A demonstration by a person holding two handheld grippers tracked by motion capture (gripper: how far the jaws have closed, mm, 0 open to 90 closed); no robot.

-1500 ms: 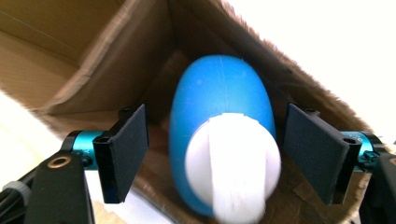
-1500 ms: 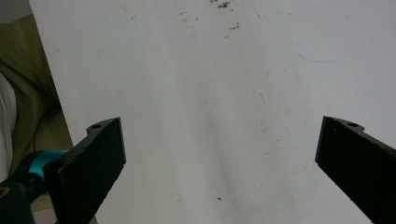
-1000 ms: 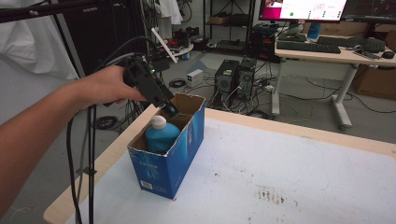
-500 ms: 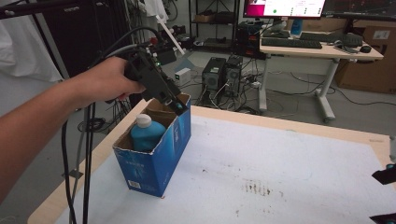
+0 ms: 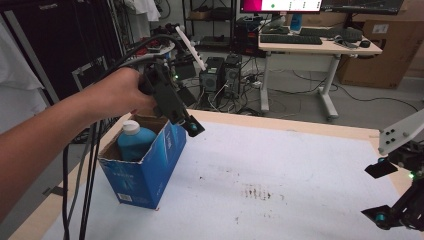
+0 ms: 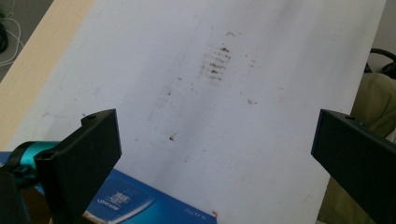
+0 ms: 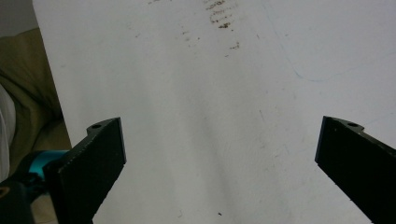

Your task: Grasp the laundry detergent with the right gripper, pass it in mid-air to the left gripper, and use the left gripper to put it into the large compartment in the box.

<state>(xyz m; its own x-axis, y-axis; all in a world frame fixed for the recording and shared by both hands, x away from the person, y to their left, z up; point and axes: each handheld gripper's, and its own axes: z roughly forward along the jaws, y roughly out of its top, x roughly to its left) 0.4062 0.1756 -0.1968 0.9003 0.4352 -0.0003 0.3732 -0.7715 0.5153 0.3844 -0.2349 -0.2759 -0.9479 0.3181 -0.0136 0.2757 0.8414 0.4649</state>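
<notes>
With its fingers just spreading apart and empty, the left gripper point(image 5: 186, 121) is hovering beside the blue box point(image 5: 145, 165) holding the bottle point(image 5: 134, 141), risking knocking it over; the right gripper point(image 5: 395, 190) is waiting with fingers apart on the counter point(image 5: 280, 170).

My table point(image 5: 300, 165) has a white sheet with brown stains point(image 5: 255, 191) near its middle. Behind it I see a desk point(image 5: 320, 47) with a keyboard point(image 5: 290, 38), a monitor point(image 5: 280, 5), two computer towers point(image 5: 222, 80) on the floor, and a cardboard box point(image 5: 382, 45).

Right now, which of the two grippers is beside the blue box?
The left gripper, above the blue cardboard box holding a blue bottle. The right gripper is at the table's opposite edge.
</notes>
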